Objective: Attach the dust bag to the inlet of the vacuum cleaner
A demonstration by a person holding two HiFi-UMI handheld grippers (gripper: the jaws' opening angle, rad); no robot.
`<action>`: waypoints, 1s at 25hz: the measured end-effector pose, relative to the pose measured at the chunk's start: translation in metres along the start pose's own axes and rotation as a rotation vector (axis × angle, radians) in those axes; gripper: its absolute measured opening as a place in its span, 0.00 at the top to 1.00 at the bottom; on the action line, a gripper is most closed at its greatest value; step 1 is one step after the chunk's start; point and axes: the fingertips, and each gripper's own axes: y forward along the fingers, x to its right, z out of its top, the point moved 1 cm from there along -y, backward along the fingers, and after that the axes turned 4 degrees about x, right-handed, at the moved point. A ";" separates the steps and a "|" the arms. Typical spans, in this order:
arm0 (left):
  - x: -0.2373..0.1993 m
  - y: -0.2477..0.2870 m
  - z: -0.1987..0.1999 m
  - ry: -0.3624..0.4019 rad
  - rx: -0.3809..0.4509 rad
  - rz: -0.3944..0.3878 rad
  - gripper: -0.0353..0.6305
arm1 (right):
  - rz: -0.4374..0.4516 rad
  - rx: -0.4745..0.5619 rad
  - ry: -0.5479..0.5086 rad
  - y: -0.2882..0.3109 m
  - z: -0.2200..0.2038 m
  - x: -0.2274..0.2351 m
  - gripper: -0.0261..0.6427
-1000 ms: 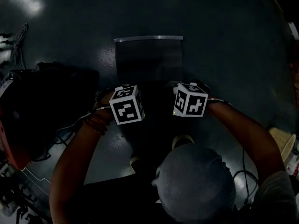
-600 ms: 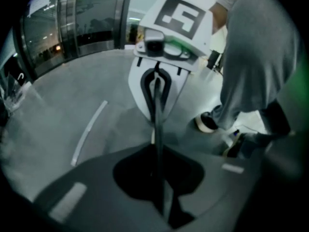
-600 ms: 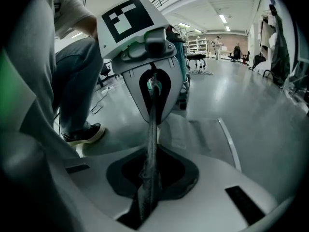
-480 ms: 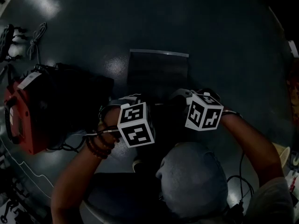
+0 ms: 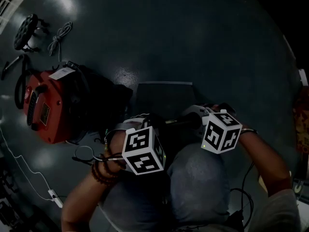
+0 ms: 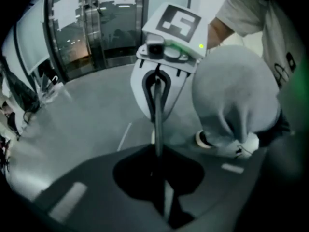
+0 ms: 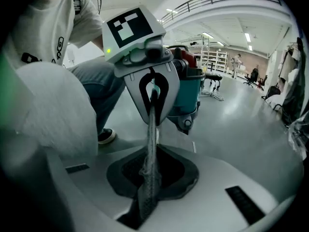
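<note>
both hand-held grippers are shut tight on the dust bag (image 5: 164, 100). the left hand-held gripper (image 6: 159, 173) pinches one end of the bag's near edge. the right hand-held gripper (image 7: 149, 178) pinches the other end. the thin edge runs straight from one to the other. the rest of the bag spreads out dark and flat in front of them, over the floor (image 5: 203, 28). i cannot tell if it touches the floor.

the vacuum cleaner (image 5: 48, 105) sits on the floor off to the left, well apart from the bag. so i think the job now is to carry the bag over there. it would help to keep both grips firm and the edge pulled straight, so the bag does not sag or slip. then its opening has to meet the inlet, which i cannot see from here.

the bag looks flat and empty. the inside of the vacuum cleaner is hidden.
</note>
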 end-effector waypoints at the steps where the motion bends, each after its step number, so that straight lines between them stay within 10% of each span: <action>1: 0.000 -0.008 0.002 -0.006 0.007 0.020 0.91 | 0.009 0.000 -0.016 -0.004 0.007 0.000 0.91; 11: 0.020 -0.087 -0.023 -0.136 0.045 0.171 0.91 | 0.071 -0.021 -0.258 -0.002 0.093 -0.013 0.91; 25: 0.028 -0.182 -0.067 -0.184 -0.053 0.667 0.91 | -0.088 -0.046 -0.661 0.014 0.200 -0.012 0.91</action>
